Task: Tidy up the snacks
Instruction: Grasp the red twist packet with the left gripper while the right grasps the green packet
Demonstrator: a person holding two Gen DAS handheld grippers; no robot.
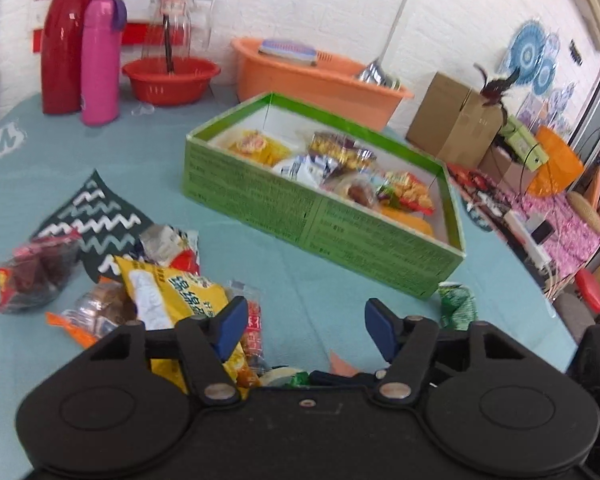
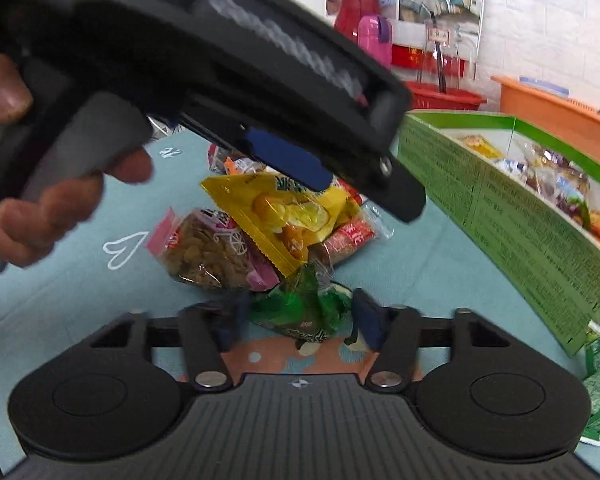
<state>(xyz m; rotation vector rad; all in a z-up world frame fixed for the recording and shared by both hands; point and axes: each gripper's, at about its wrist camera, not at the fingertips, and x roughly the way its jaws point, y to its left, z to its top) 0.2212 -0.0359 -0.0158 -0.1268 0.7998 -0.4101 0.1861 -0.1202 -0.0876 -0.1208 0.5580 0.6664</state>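
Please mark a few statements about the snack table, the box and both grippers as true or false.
1. The green cardboard box already holds snack packets. True.
2. The left gripper grips a packet. False: its fingers are open and empty.
3. The pink insulated bottle lies on its side. False: it stands upright.
4. The right gripper has a green crinkled wrapper between its fingers. True.
5. The yellow snack packet lies outside the box. True.

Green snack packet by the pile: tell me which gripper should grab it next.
Right. The right gripper has its open jaws on either side of the green snack packet. The left gripper is open too, with only tablecloth between its jaws.
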